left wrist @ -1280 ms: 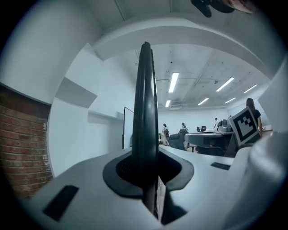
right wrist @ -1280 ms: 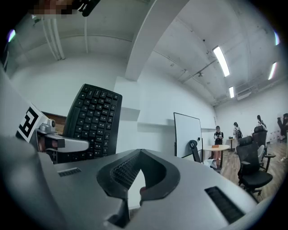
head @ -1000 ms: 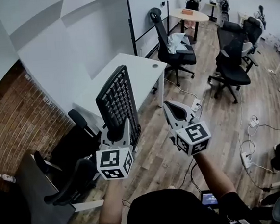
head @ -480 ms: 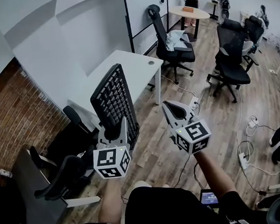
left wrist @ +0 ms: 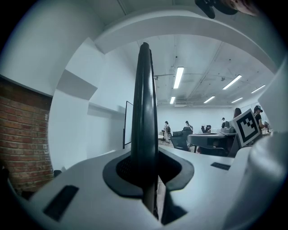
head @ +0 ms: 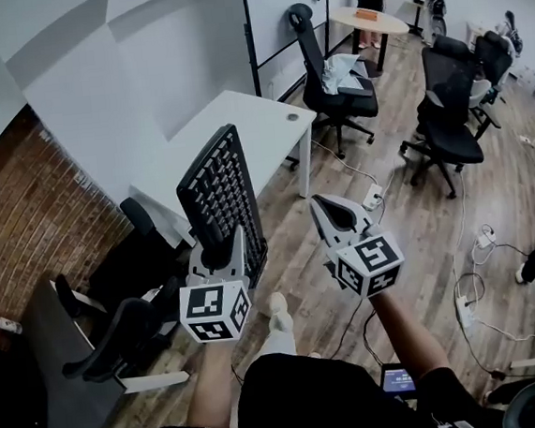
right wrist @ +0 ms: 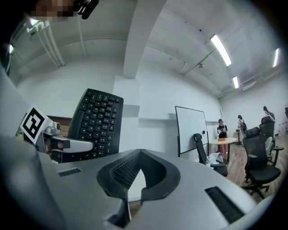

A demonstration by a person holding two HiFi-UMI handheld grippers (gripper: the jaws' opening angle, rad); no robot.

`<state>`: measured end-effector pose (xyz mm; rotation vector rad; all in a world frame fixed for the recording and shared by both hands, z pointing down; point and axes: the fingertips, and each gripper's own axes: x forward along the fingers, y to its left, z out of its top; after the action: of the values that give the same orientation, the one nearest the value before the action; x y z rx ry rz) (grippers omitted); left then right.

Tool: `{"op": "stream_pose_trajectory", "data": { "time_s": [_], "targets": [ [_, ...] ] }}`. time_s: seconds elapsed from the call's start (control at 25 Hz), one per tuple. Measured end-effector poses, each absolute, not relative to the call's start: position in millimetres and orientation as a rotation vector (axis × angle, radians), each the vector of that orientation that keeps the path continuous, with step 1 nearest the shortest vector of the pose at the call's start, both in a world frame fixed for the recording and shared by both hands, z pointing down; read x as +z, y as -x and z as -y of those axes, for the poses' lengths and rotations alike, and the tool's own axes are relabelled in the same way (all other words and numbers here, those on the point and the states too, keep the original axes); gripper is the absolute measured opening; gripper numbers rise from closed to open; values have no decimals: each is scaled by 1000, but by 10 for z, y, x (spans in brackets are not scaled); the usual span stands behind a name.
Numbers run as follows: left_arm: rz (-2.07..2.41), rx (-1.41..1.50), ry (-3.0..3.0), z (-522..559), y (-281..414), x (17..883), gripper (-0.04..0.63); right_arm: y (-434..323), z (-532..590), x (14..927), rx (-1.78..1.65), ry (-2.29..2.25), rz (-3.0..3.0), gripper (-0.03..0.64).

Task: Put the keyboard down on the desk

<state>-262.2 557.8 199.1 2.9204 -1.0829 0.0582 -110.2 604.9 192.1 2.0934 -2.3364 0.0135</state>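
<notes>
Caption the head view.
Left gripper holds a black keyboard upright, short of the white desk; right gripper shut, empty.

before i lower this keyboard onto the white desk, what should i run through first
1. Grip: left gripper is clamped on the lower end of the keyboard. ok
2. Keyboard attitude: it stands nearly upright on its end, not flat for laying down. not ok
3. Position: keyboard is held in the air and appears short of the desk. not ok
4. Landing spot: the desk top shows only a small round port. ok
5. Right gripper: shut with nothing between its jaws, free to steady the keyboard. ok
6. Approach: a black chair sits by the desk's near end; whether it blocks the way. cannot tell
</notes>
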Motion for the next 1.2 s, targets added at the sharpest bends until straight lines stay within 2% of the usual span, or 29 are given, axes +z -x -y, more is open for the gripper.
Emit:
{"op": "stream_pose_trajectory", "data": {
  "time_s": [0.84,1.2],
  "targets": [
    [1068,64,-2904,-4107,1970,2061,83,414,-4652,1950,40,-2110,2311,40],
    [1018,113,-2922,-3184,1689,1963,83,164,-3710,1877,103,-2141,2290,40]
  ]
}}
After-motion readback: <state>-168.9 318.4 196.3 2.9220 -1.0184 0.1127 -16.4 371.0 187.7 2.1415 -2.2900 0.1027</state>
